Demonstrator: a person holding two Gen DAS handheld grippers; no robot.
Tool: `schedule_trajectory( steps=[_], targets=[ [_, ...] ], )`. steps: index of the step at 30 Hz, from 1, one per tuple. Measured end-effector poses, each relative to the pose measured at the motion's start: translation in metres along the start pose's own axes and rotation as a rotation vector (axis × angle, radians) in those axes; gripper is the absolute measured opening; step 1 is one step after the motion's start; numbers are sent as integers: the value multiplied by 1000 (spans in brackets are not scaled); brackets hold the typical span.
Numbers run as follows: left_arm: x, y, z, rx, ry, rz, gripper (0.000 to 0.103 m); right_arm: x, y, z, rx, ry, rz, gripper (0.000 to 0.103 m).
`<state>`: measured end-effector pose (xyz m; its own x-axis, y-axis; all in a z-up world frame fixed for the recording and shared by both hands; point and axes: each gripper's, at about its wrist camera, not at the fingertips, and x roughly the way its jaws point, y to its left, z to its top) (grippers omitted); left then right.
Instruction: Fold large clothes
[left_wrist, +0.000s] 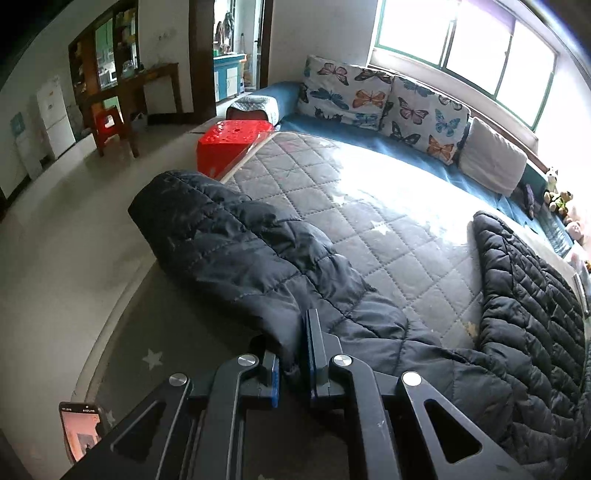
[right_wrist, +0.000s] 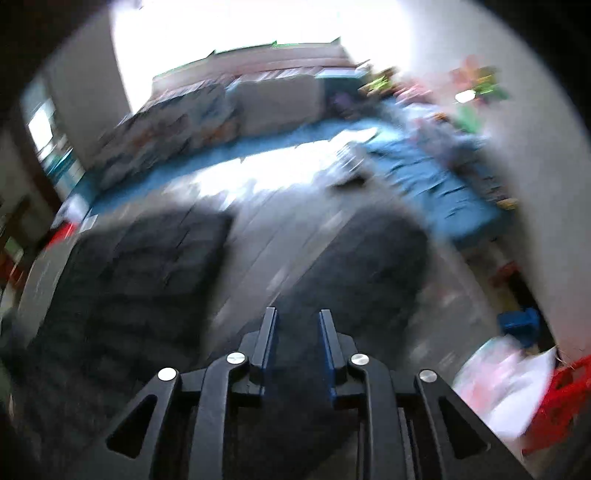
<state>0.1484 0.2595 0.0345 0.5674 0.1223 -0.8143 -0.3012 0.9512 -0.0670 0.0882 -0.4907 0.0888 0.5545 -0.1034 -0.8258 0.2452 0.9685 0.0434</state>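
Note:
A black quilted jacket (left_wrist: 236, 243) lies spread over the grey quilted bed cover (left_wrist: 369, 206). One part reaches the bed's left edge and another part (left_wrist: 528, 295) is bunched at the right. My left gripper (left_wrist: 293, 347) is shut on a fold of the jacket at the near edge, and the fabric bulges up between its blue pads. The right wrist view is smeared by motion. In it my right gripper (right_wrist: 298, 314) hovers over the dark jacket (right_wrist: 129, 280) with its jaws a little apart. No cloth shows pinched between them.
A red plastic stool (left_wrist: 229, 144) stands at the bed's far left corner. Butterfly pillows (left_wrist: 347, 88) line the window side, with plush toys (left_wrist: 557, 199) at the right. A phone (left_wrist: 79, 432) lies near the bed's front-left edge. A red basket (right_wrist: 561, 402) and a blue stool (right_wrist: 517, 325) stand on the floor at the right.

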Motion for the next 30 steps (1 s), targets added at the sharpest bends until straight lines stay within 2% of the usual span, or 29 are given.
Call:
schedule_trajectory(
  steps=[4,7,9,12,14,16,18,20,22,26,30],
  targets=[
    [-7,-2,-2,11,-14,20,11,39,34,-47,-120,157,5,25],
    [-11,-3,-1,-3,-20,21,11,70,40,-61,-171,176,-74,25],
    [-14,-3,-4,-6,-22,28,11,76,34,-52,-144,141,-86,26],
    [-17,3,-14,-19,-12,21,11,84,27,-34,-112,169,-77,26],
    [-14,9,-18,-27,16,4,14,82,24,-15,-119,151,-42,26],
    [-9,11,-16,-31,50,-6,17,84,26,-2,-102,132,35,27],
    [-5,12,-12,-37,66,-21,17,91,27,12,-67,148,176,35],
    [-4,11,-7,-29,62,-32,17,105,32,27,-41,159,251,41],
    [-2,11,-1,-27,59,-40,17,117,42,32,-48,178,263,41],
    [7,12,11,-24,78,-65,17,141,56,35,-66,207,215,41],
    [16,13,16,-32,72,-95,13,153,65,45,-84,200,248,41]
  ],
)
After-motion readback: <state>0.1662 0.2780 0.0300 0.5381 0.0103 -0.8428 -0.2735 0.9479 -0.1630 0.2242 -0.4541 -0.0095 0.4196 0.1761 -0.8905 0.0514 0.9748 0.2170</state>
